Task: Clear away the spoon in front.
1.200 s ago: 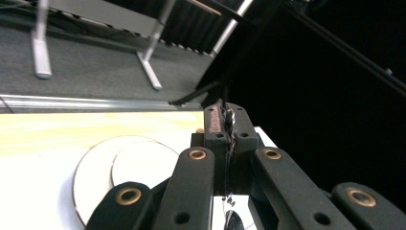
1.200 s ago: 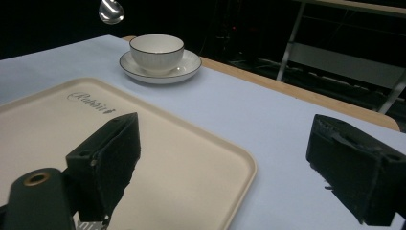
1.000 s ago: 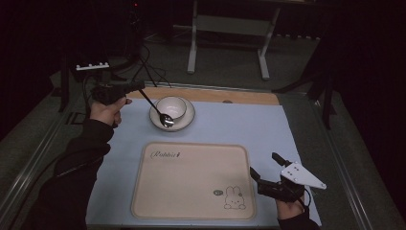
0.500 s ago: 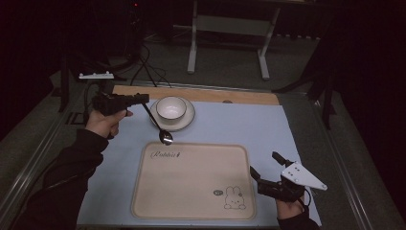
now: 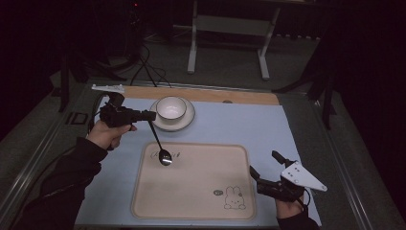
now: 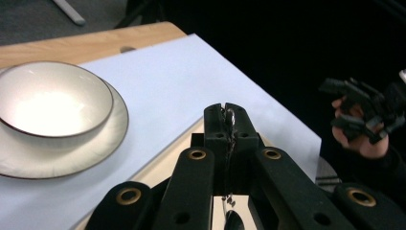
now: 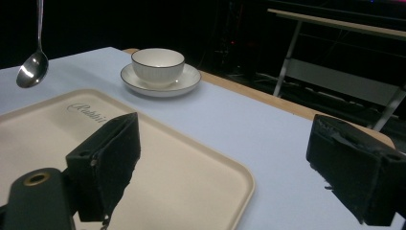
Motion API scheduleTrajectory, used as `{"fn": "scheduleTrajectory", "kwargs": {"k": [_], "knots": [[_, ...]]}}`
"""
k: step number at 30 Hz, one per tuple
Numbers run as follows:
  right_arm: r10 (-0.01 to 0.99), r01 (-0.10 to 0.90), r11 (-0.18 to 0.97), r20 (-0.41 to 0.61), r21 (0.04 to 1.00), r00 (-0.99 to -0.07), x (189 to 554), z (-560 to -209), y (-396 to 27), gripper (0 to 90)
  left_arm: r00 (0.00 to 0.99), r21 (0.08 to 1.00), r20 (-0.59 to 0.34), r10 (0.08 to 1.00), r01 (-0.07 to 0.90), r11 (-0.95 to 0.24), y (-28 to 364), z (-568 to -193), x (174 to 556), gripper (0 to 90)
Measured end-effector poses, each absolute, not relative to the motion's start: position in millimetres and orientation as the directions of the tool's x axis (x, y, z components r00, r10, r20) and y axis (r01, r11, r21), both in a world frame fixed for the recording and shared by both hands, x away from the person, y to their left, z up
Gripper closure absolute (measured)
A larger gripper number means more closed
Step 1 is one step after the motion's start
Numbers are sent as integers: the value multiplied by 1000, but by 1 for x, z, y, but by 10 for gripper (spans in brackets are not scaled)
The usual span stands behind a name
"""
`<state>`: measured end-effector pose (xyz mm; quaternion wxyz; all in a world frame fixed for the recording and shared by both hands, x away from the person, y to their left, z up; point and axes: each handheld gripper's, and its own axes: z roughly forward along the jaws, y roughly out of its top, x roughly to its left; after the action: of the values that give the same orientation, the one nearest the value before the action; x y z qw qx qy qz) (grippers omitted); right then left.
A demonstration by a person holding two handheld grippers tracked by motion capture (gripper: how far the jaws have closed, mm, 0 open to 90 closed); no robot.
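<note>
1. One left gripper (image 5: 143,115) has its jaws clamped on a spoon (image 5: 159,143) handle, bowl end hanging over the tray (image 5: 191,201) corner, apparently for setting down.
2. Right gripper (image 5: 265,174) rests beside the tray, jaws apart, seemingly waiting.

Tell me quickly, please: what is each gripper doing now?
Left gripper: closed on the spoon handle.
Right gripper: open, holding nothing.

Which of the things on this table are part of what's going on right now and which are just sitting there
In use:
- spoon, clamped in the left gripper, hanging bowl-down over the tray
- tray, under the spoon
- cup on its saucer, beside the left gripper

Idle:
- right gripper, open, holding nothing, at the tray's right edge
- blue mat
- white frame behind the table
</note>
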<state>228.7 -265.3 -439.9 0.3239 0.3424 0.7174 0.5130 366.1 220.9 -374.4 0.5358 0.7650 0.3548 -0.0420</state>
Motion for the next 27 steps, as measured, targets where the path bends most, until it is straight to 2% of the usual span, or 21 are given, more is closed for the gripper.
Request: {"fn": "scheduleTrajectory", "kwargs": {"k": [6,15,27], "knots": [[823,162,242,-114,957,-557,229,-440,-264,113,769,776,-448,457,588,-228,217,-381,364,894],[820,169,246,-112,955,-561,231,-441,-263,113,819,760,-456,347,562,-327,208,-393,357,894],[816,173,254,-115,952,-566,231,-441,-263,114,832,718,-484,271,554,-422,190,-416,354,892]]}}
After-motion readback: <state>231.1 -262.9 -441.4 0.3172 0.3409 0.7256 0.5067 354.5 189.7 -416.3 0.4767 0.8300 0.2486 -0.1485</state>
